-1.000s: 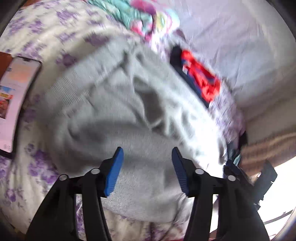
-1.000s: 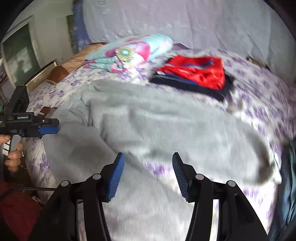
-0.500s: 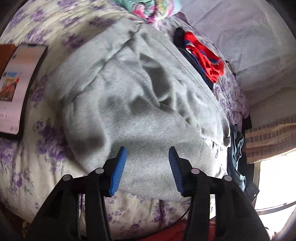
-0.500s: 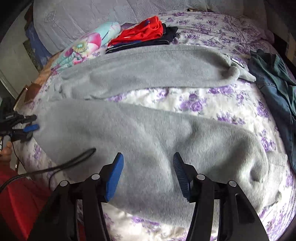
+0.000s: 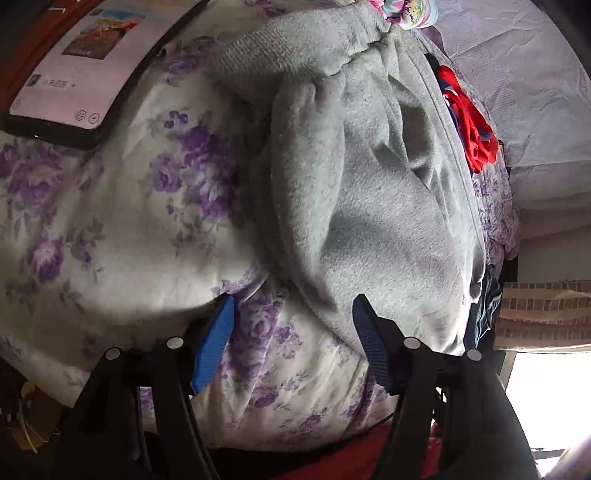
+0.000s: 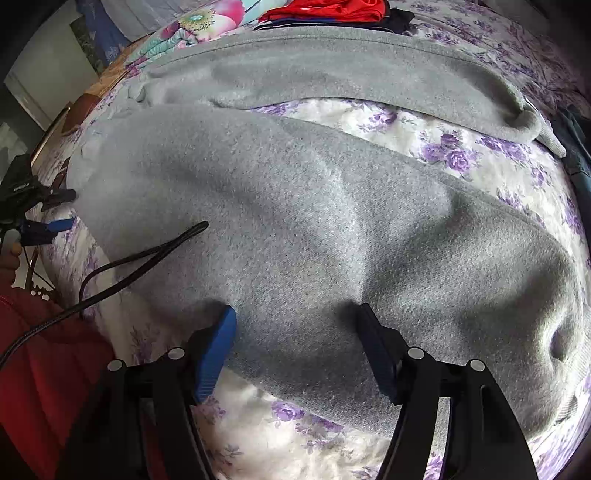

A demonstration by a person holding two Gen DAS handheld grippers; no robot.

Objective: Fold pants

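Grey fleece sweatpants (image 6: pixel 314 206): spread flat across a white bedsheet printed with purple flowers (image 6: pixel 424 125). Two legs lie apart with a wedge of sheet between them; the near leg runs across the right wrist view, the far leg (image 6: pixel 332 70) lies behind it, ending in a ribbed cuff at the right. In the left wrist view the ribbed waistband (image 5: pixel 295 48) sits at the top, the cloth below it creased in soft folds.

Left gripper (image 5: pixel 291 332): black frame, blue ribbed pads, jaws opening. The right pad stands at the lower hem of the grey cloth; the left pad stands over bare sheet. Nothing is clamped.

Right gripper (image 6: pixel 295 336): same build, jaws opening, poised over the near edge of the near leg. Grey cloth lies beneath the gap; the pads do not press on it.

Black-framed phone with a lit screen (image 5: pixel 85 55): on the sheet, upper left of the left wrist view, apart from the pants.

Red and dark folded garment (image 6: pixel 332 11): beyond the far leg.

Floral pastel bundle (image 6: pixel 184 29): beside the red garment.

Black cable (image 6: pixel 147 254): trails over the near leg's left part.

Dark blue-green garment (image 6: pixel 576 147): at the sheet's right edge.
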